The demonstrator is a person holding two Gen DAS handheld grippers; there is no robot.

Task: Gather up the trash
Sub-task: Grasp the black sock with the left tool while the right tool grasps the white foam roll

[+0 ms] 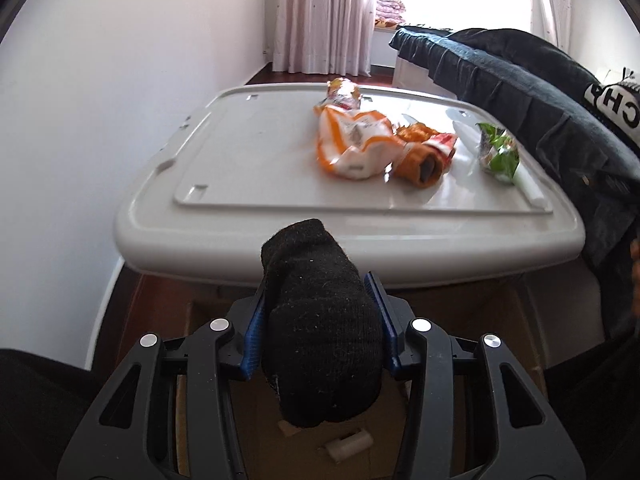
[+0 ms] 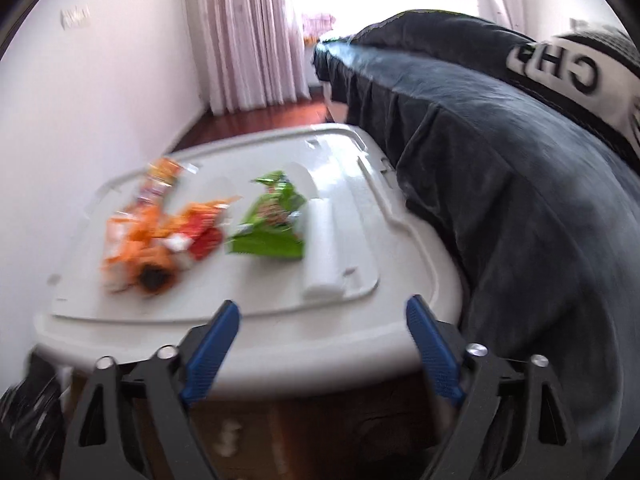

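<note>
The left gripper (image 1: 320,316) jaws grip a black sock (image 1: 320,320), lifted off the white surface (image 1: 280,168). The right gripper (image 2: 322,344) jaws stand open and empty; the green wrapper (image 2: 272,220) lies ahead of them, probably next.

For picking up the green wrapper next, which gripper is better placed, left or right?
Right. The right gripper is open and empty, with the green wrapper just ahead of it on the white lid. The left gripper is shut on a black sock.
</note>
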